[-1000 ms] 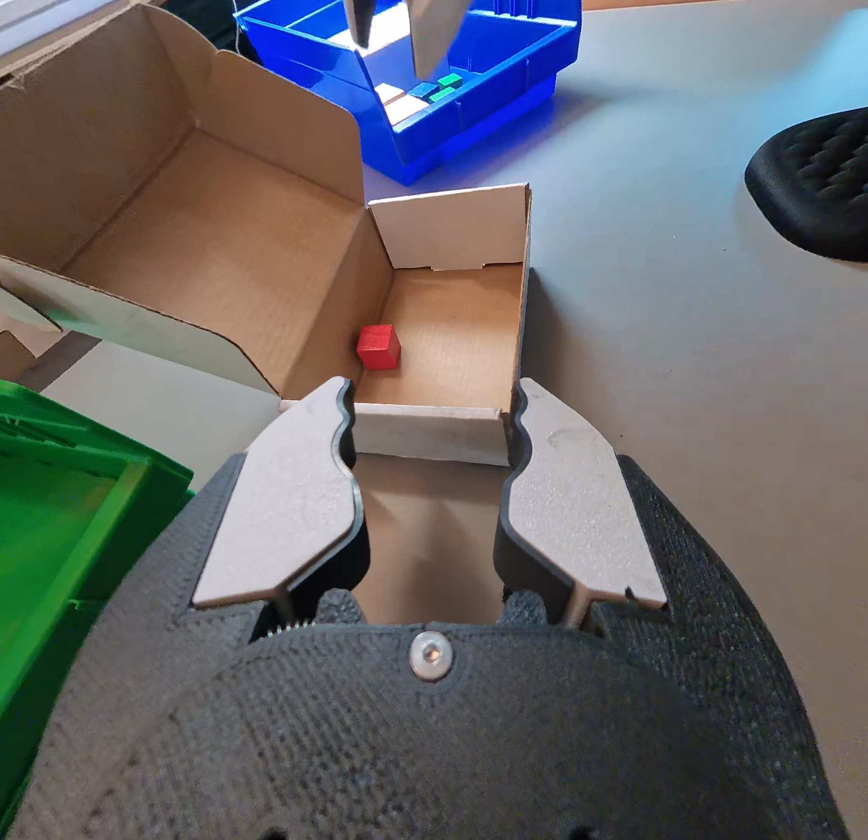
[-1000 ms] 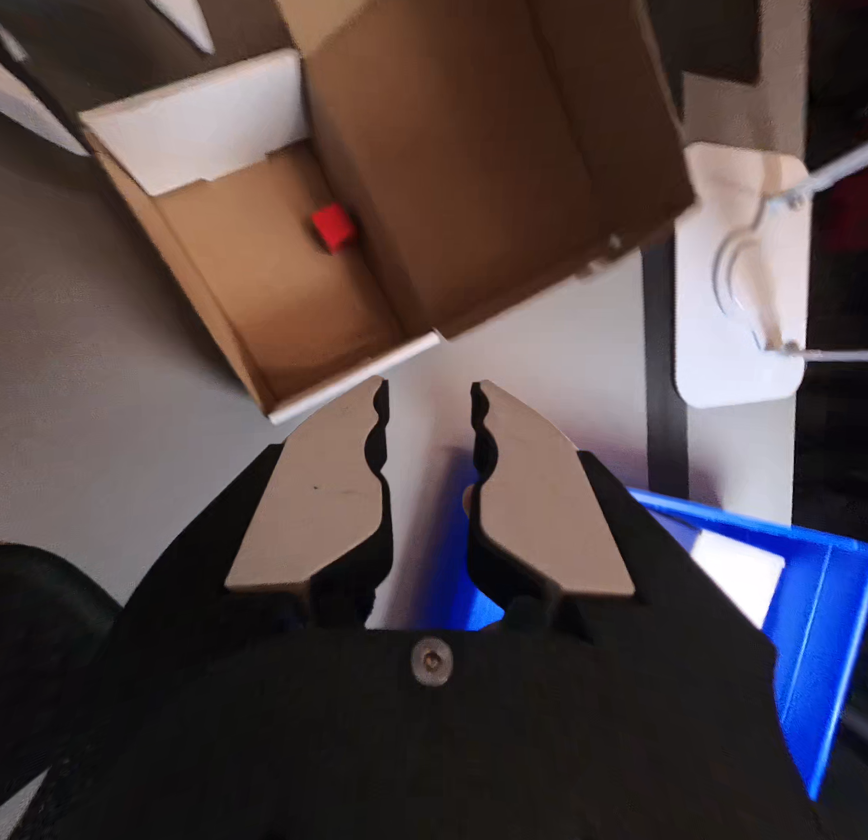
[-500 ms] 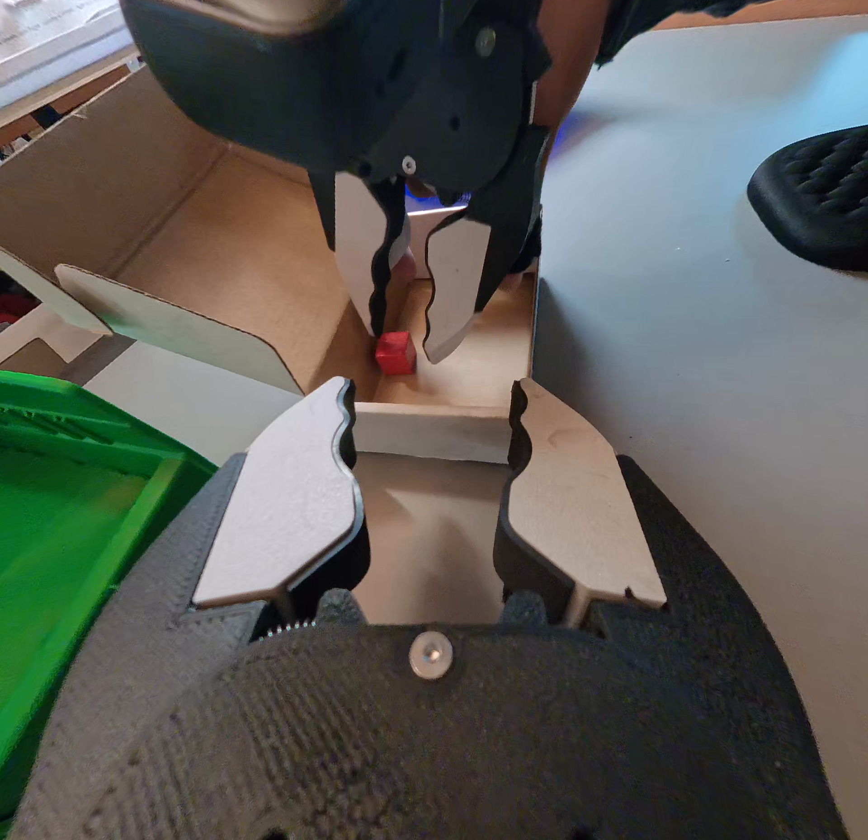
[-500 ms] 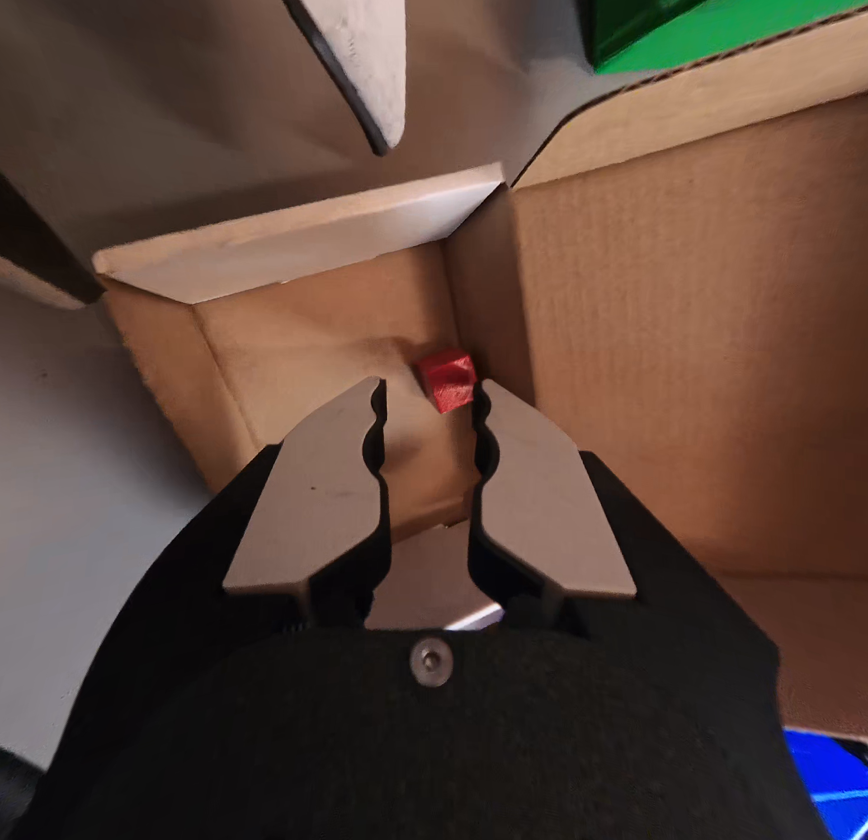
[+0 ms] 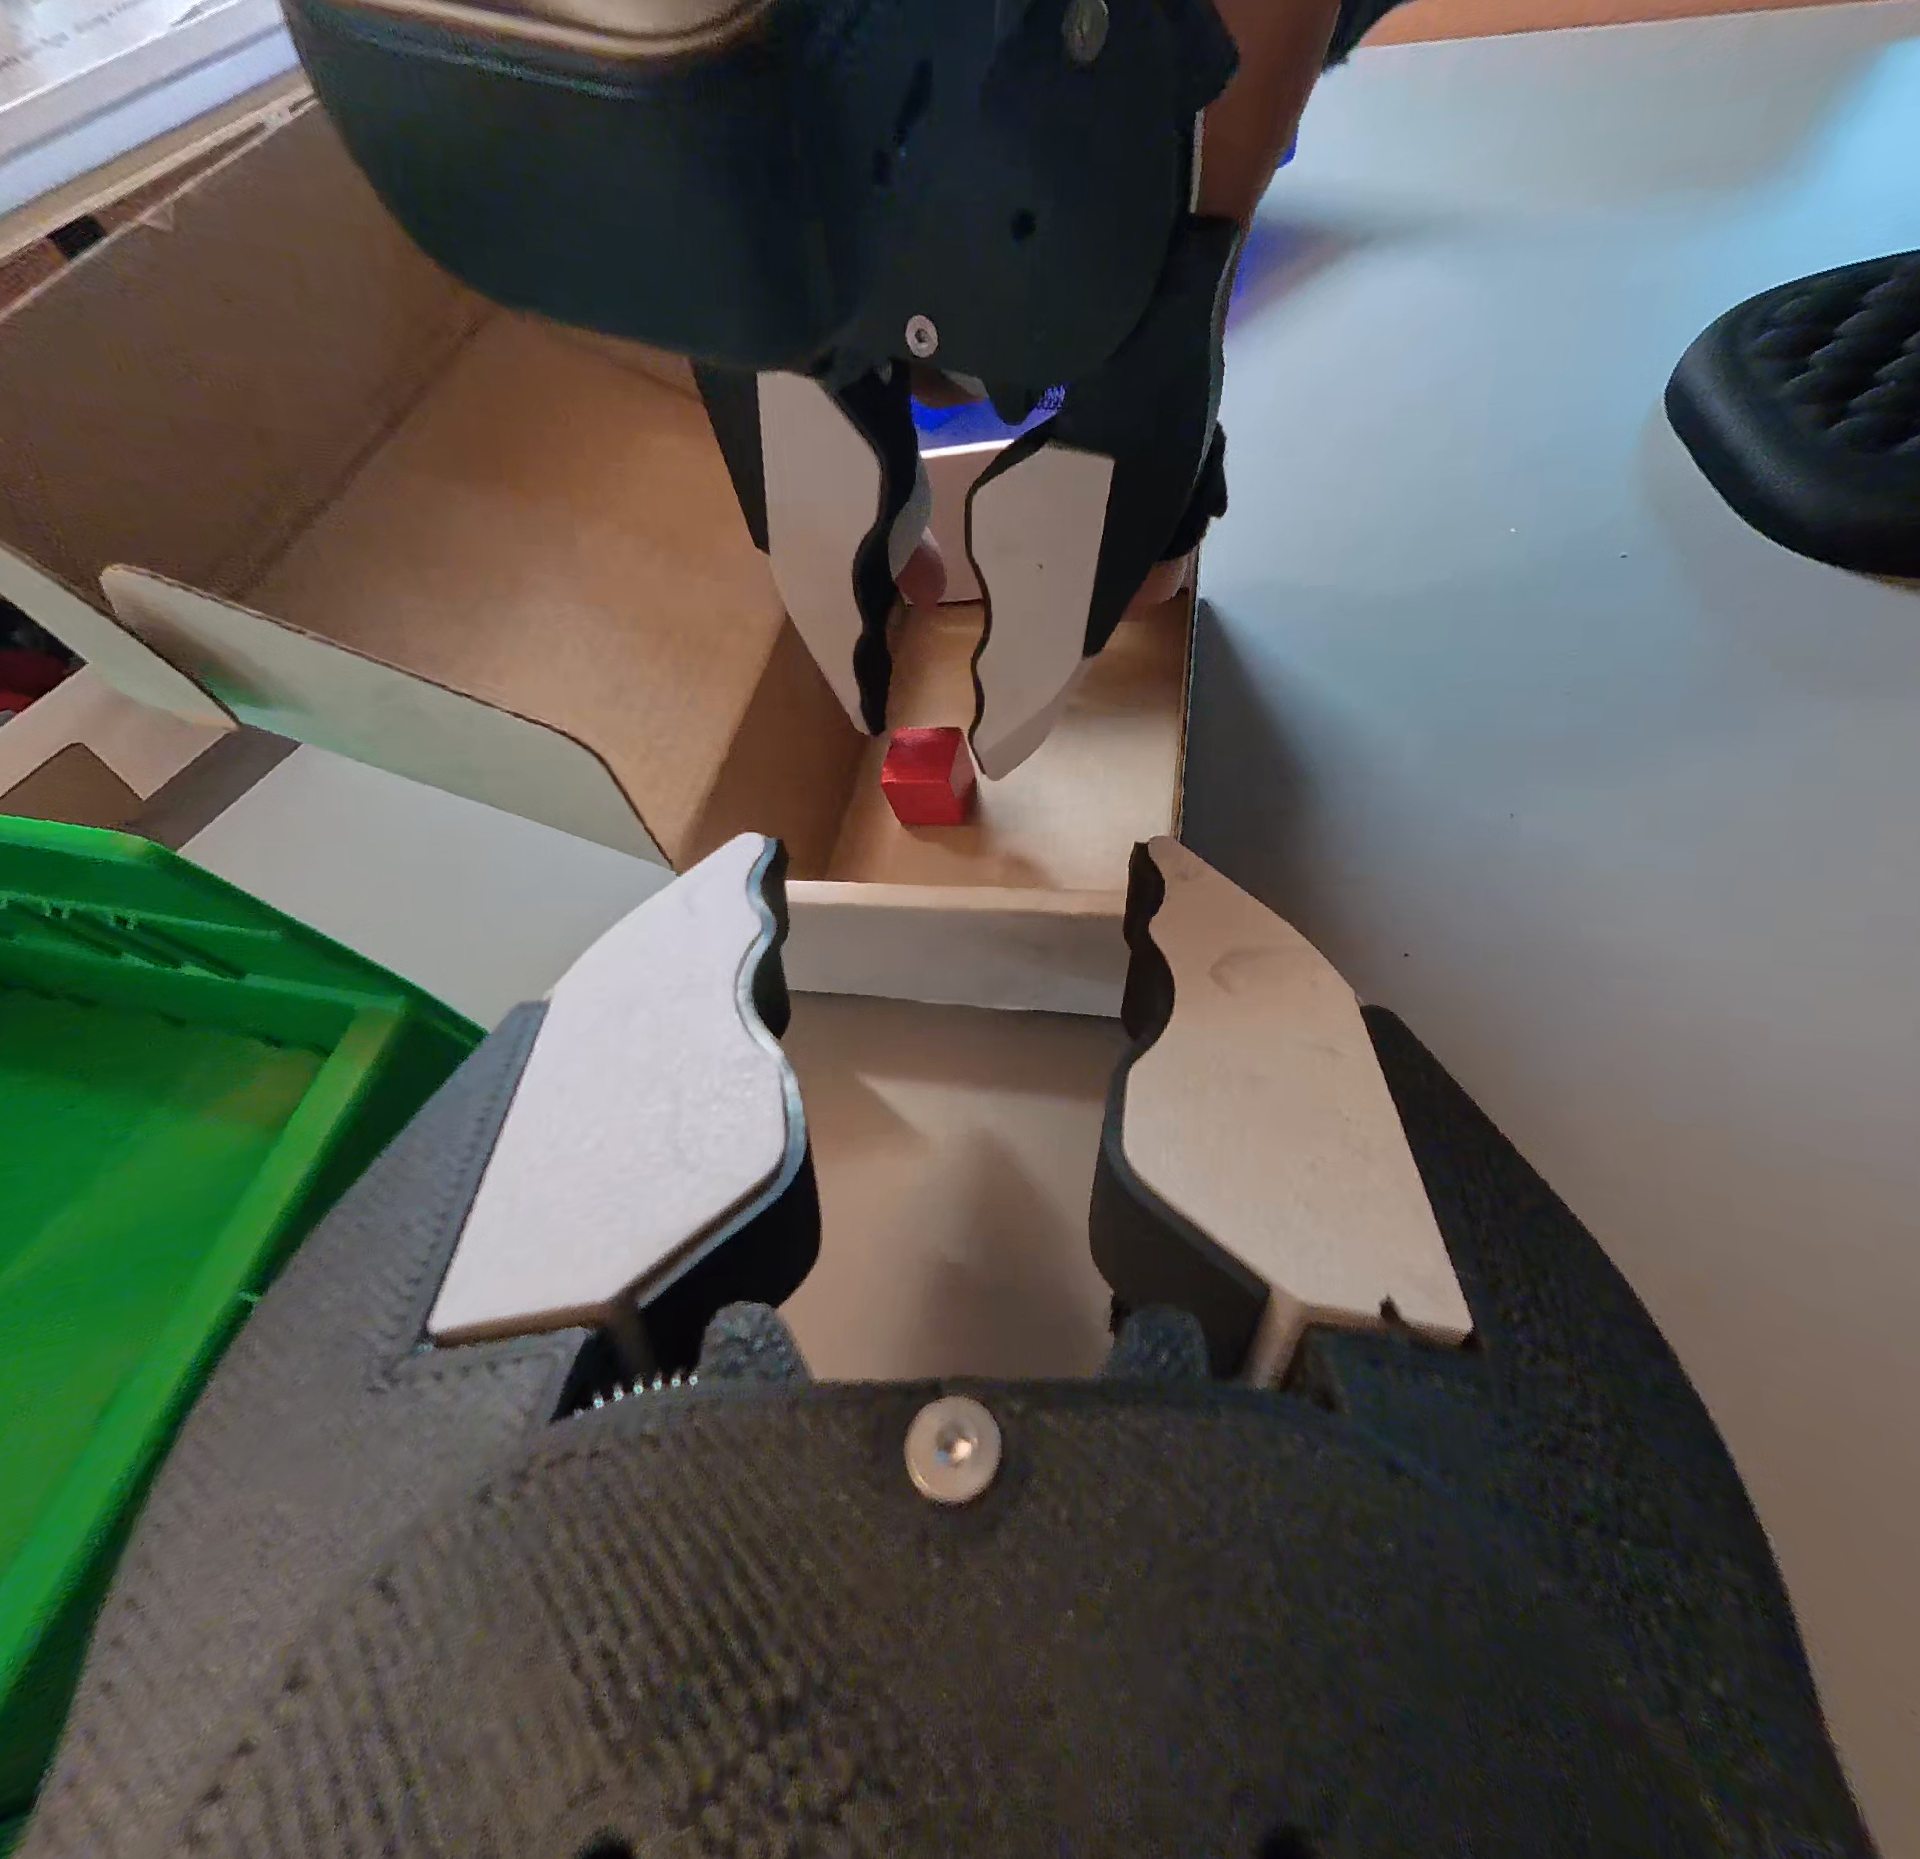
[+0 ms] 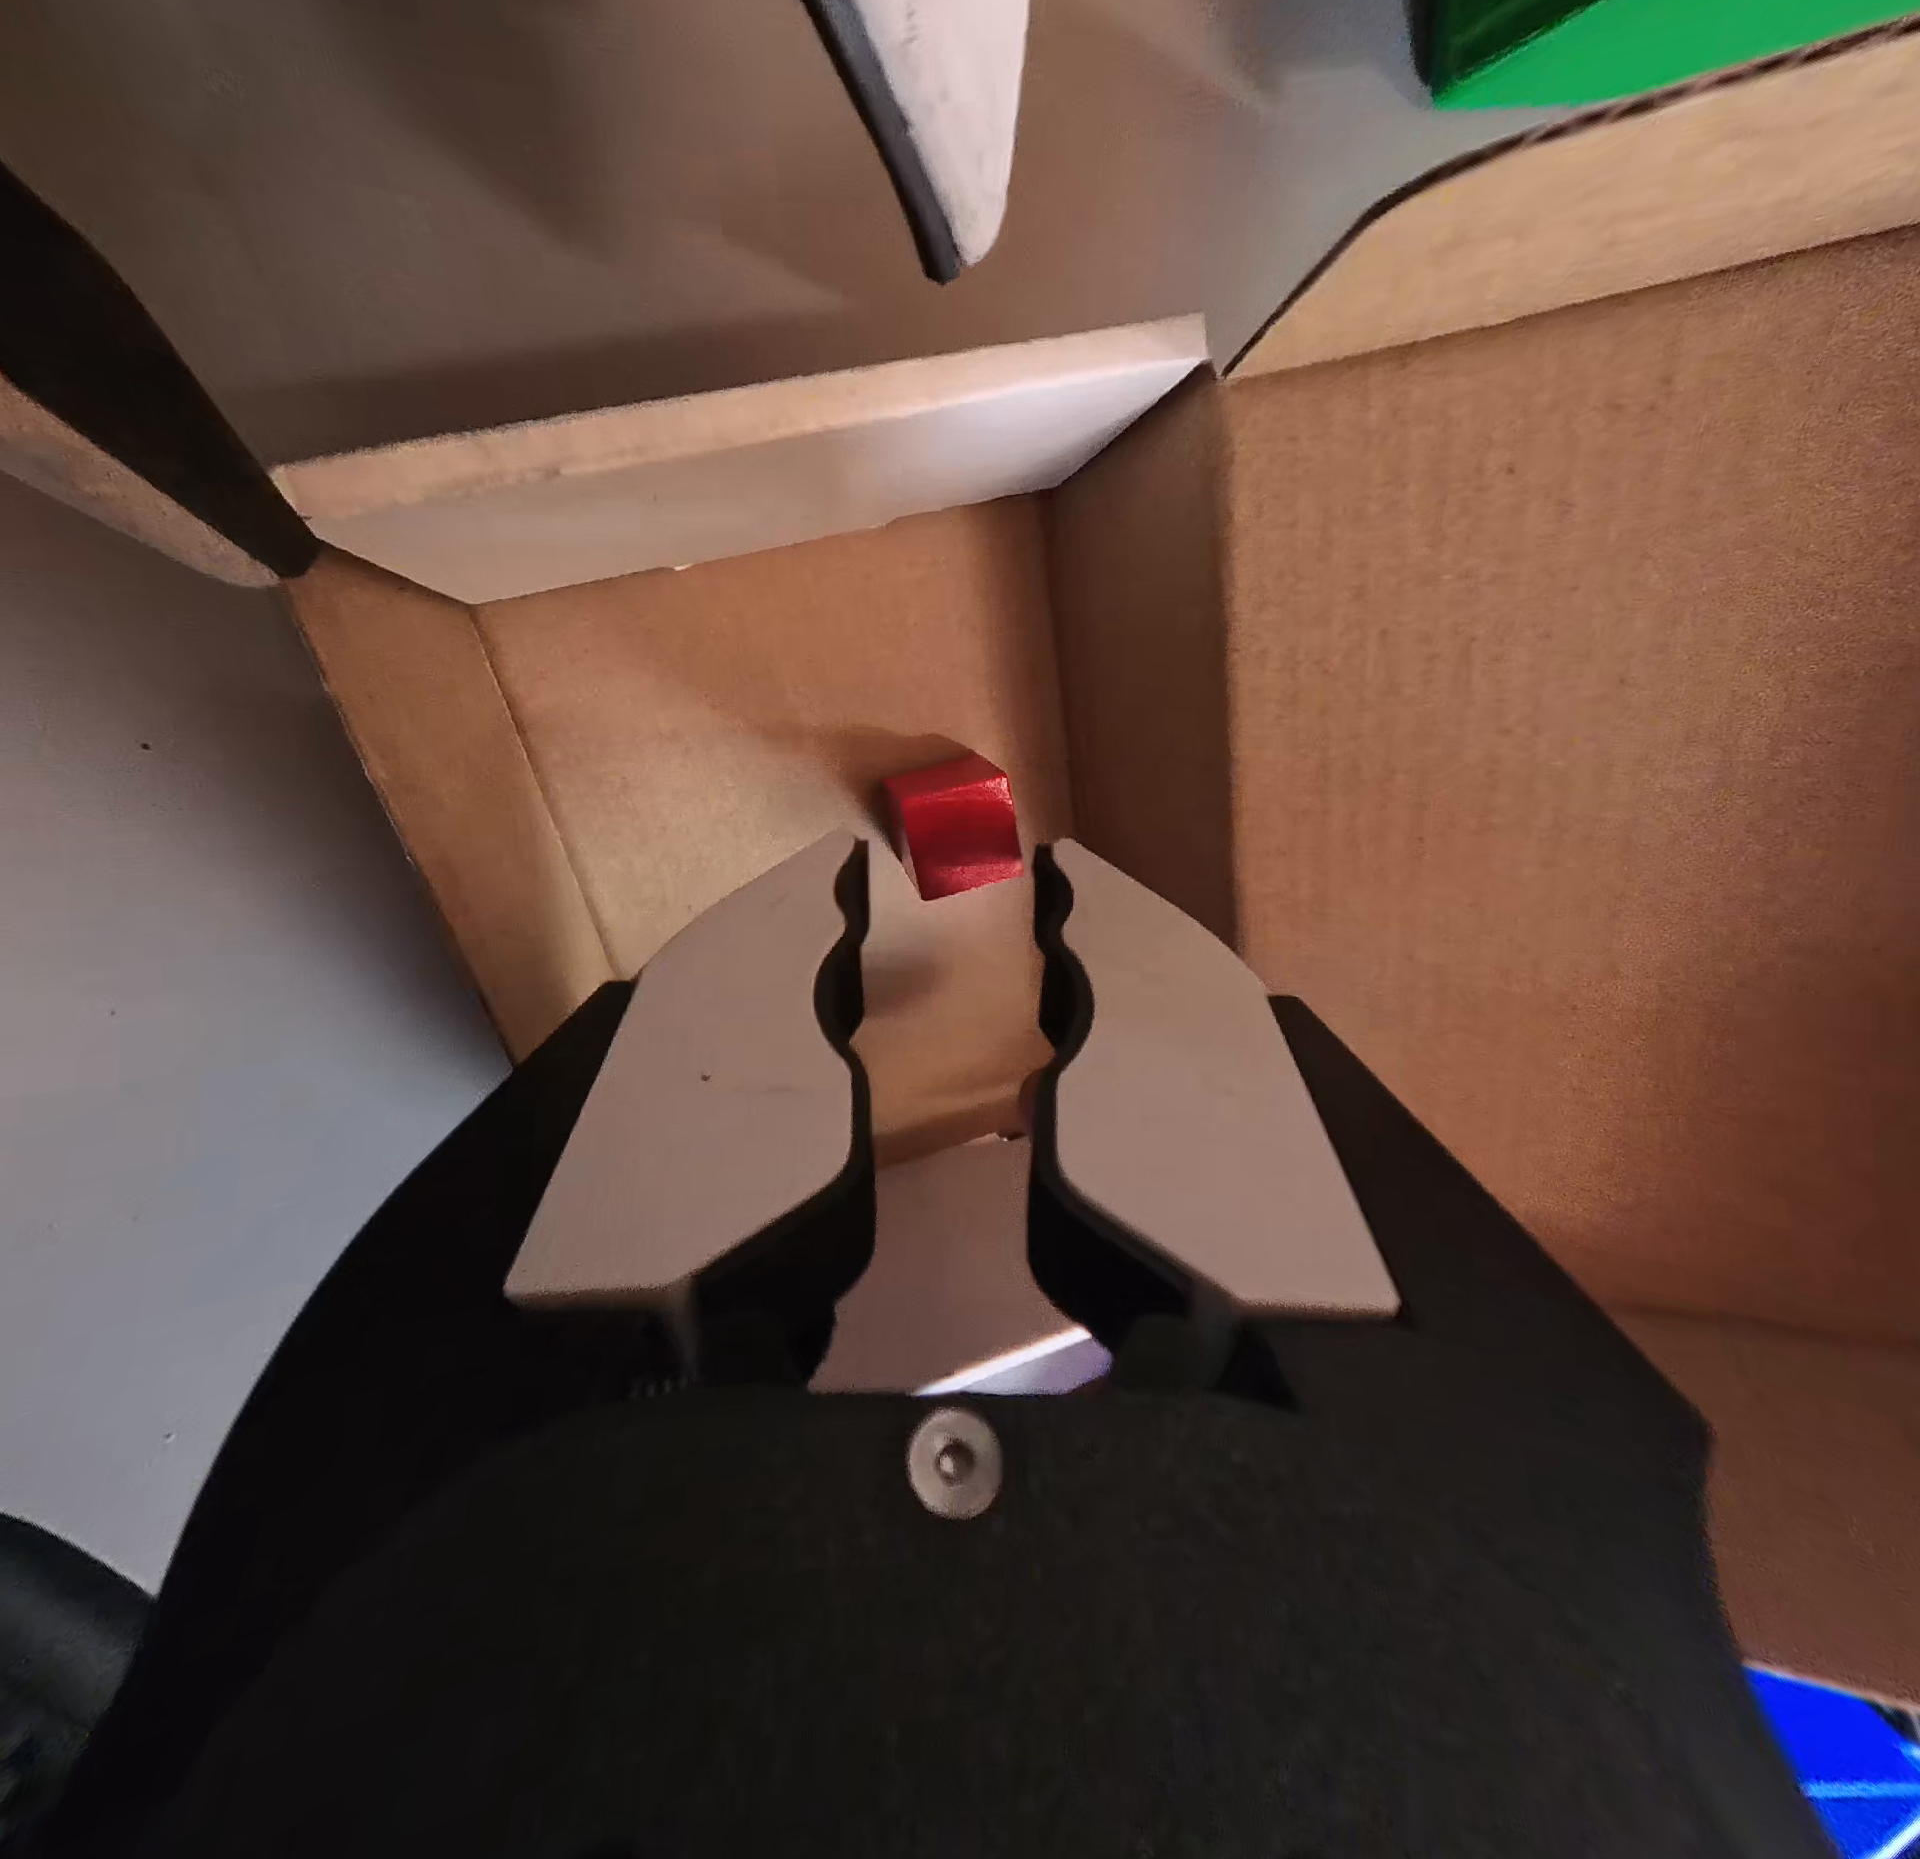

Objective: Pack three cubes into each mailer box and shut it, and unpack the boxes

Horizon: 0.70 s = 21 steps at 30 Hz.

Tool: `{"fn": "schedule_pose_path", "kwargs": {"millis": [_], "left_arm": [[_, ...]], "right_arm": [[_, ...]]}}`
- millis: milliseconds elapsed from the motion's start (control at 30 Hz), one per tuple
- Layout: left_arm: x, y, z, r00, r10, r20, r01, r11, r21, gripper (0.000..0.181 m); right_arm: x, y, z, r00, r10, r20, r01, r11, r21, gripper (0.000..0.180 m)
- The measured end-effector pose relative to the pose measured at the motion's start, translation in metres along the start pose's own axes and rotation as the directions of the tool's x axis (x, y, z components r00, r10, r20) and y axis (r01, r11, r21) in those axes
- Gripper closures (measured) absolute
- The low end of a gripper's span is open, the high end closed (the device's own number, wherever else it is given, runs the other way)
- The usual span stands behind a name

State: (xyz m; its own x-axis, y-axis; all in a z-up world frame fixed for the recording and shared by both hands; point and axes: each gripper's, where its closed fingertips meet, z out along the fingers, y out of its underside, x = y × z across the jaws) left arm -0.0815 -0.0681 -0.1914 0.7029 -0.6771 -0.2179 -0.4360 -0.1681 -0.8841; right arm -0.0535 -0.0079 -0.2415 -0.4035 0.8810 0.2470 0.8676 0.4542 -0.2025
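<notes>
Red cube sits on floor of open cardboard box, near its lid-side wall. Right gripper reaches into box, jaws parted, tips just above cube, not gripping. Left gripper parted, empty, outside box's front wall. Green bin at left.

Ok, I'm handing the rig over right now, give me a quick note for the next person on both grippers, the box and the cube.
Left gripper: open, empty, waiting just outside the near wall of the open mailer box.
Right gripper: open, reaching down into the box, fingertips either side of and just above the red cube; not gripping it.
Cube: the only one visible in the box, on the floor by the lid-side wall.
Bins: green bin to the left; blue bin only partly in view.
Left: probably close on the cube and lift it out. Other boxes not in view.
</notes>
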Motion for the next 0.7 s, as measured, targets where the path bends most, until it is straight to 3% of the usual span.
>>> {"fn": "schedule_pose_path", "kwargs": {"millis": [200,300,400,567,700], "left_arm": [[0.000,0.001,0.001,1.000,0.004,-0.004,-0.005,1.000,0.000,0.119],[0.000,0.000,0.000,1.000,0.006,-0.003,-0.006,1.000,0.002,0.119],[0.000,0.000,0.000,1.000,0.005,-0.007,-0.005,1.000,0.004,0.119],[0.001,0.001,0.001,1.000,0.004,-0.013,-0.004,1.000,0.001,0.119],[0.003,0.002,0.003,1.000,0.010,-0.014,-0.010,1.000,-0.002,0.119]], "right_arm": [[-0.001,0.000,0.008,0.999,-0.009,0.051,0.009,1.000,0.008,0.146],[-0.006,0.001,0.009,0.997,-0.008,0.075,0.006,1.000,0.019,0.158],[-0.012,-0.002,-0.002,0.995,0.010,0.099,-0.016,0.998,0.060,0.159],[0.001,0.006,-0.065,0.996,0.068,0.052,-0.075,0.986,0.148,0.159],[0.036,0.049,-0.122,0.984,0.170,-0.060,-0.163,0.980,0.113,0.159]]}}
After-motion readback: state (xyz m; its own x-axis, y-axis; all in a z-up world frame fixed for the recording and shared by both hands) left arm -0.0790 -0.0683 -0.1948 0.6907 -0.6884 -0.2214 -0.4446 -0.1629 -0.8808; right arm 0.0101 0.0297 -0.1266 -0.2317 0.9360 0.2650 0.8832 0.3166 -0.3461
